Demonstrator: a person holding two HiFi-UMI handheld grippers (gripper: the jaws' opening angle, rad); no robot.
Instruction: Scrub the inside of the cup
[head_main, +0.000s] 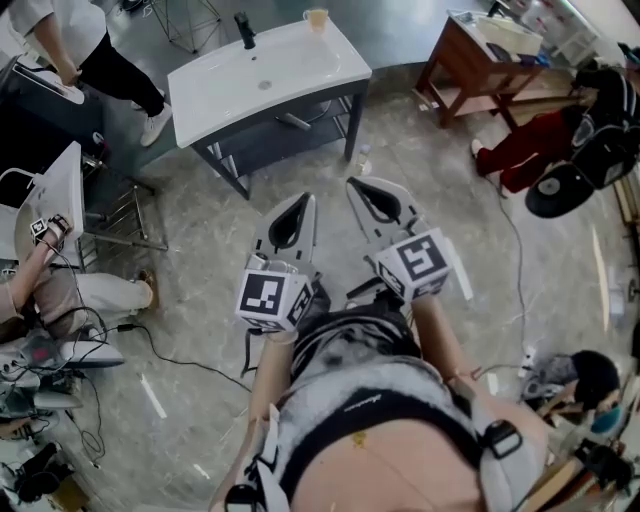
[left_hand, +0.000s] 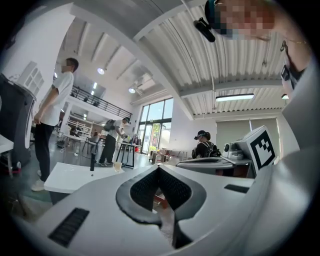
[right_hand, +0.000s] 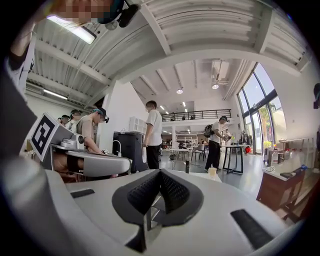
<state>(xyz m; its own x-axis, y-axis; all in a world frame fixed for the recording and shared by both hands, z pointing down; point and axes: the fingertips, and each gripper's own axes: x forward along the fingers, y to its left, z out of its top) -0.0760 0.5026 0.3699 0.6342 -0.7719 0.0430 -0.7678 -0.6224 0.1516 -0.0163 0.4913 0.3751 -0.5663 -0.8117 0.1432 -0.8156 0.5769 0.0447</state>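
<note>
A small pale cup stands at the far edge of a white basin-top table, with a black upright fixture to its left. Both grippers hang in front of my body, well short of that table. My left gripper is shut and holds nothing. My right gripper is likewise shut and empty. In the left gripper view the shut jaws point over the table toward the cup. The right gripper view has its shut jaws below the distant cup.
A wooden table stands at the back right, with a person in red trousers beside it. Another person stands left of the basin table, and one sits at the far left. Cables trail across the grey floor.
</note>
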